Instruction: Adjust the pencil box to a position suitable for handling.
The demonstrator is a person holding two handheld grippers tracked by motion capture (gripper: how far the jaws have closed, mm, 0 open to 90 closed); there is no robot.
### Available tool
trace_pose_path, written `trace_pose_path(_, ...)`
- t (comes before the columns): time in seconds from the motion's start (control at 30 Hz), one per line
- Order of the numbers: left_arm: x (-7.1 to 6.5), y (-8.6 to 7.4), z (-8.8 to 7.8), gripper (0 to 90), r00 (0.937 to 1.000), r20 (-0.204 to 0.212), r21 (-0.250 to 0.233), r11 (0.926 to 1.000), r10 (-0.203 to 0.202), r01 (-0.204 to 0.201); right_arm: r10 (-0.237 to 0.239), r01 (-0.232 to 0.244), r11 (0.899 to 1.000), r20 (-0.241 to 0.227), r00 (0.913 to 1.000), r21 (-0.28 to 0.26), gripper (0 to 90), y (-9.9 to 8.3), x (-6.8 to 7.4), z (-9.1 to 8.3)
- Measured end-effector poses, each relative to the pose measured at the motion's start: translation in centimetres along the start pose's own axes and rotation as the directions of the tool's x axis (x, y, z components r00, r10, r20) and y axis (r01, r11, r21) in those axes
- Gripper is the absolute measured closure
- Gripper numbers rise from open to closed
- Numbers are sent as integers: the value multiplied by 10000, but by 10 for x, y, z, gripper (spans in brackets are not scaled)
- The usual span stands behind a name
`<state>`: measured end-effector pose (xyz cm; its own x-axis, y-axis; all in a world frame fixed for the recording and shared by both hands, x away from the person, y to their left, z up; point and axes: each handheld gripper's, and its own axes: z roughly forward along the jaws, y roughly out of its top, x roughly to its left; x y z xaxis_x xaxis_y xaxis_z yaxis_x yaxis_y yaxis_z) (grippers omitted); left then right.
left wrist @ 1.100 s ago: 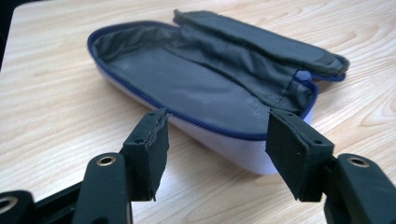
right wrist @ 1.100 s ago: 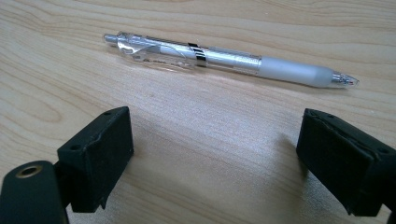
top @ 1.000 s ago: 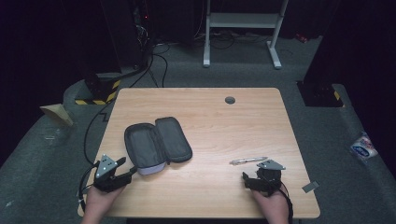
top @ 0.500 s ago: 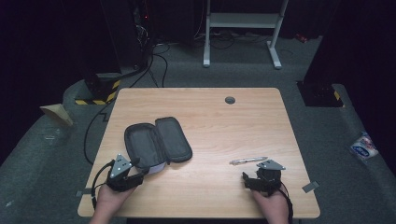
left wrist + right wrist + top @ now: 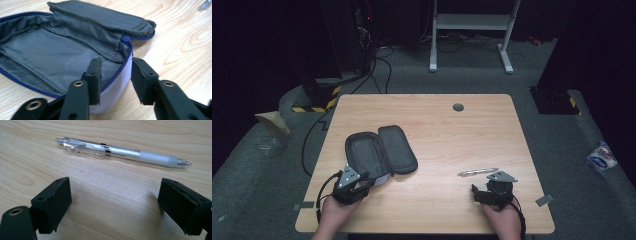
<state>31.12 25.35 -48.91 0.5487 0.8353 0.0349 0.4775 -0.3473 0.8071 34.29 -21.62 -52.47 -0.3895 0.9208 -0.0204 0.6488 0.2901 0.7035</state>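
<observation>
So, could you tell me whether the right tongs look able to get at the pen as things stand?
Probably yes: the right tongs are open, and the pen lies just ahead on bare wooden table with nothing between.

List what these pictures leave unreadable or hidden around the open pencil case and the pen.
- Grey fabric pencil case with blue zipper: its far-left end is cut off by the left gripper view's edge; lining print too faint to read.
- Clear plastic pen: barrel lettering too small in the right gripper view.
- Left gripper: whether either jaw touches the case's rim is unclear.
</observation>
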Motion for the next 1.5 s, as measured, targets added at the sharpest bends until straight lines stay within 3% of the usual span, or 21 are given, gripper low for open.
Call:
trace_pose_path(0.1, -2, -1, 1, 663, 10000, -31, 26, 10000, 22, -22, 0, 0, 10000, -1, 10000, 1, 113, 0, 0, 0)
trace_pose_path(0.23, -6, -3, 3, 773, 9999, 21, 83, 9998, 163, -164, -2, 2, 10000, -3, 10000, 2, 112, 0, 0, 0)
trace_pose_path(0.3, -12, -3, 5, 804, 9991, 86, 70, 9991, 416, -417, 3, -3, 10000, -4, 10000, 2, 112, 0, 0, 0)
trace_pose_path(0.63, -36, 6, 15, 869, 9971, 329, -103, 9976, 686, -683, 11, -11, 10000, -12, 10000, 9, 115, 0, 0, 0)
trace_pose_path(0.87, -51, 15, 26, 874, 9960, 440, -232, 9968, 779, -769, 15, -15, 10000, -17, 10000, 12, 117, 0, 1, 0)
trace_pose_path(1.23, -88, 30, 52, 875, 9939, 553, -528, 9943, 951, -922, 40, -40, 10000, -17, 10000, 15, 117, 0, 1, 0)
trace_pose_path(1.37, -90, 31, 53, 869, 9944, 572, -579, 9946, 889, -856, 39, -39, 10000, -34, 10000, 4, 122, 0, 1, 0)
trace_pose_path(1.5, -82, 32, 47, 782, 9949, 771, -712, 9957, 651, -596, 17, -17, 10000, -47, 10000, -4, 122, 0, 1, 0)
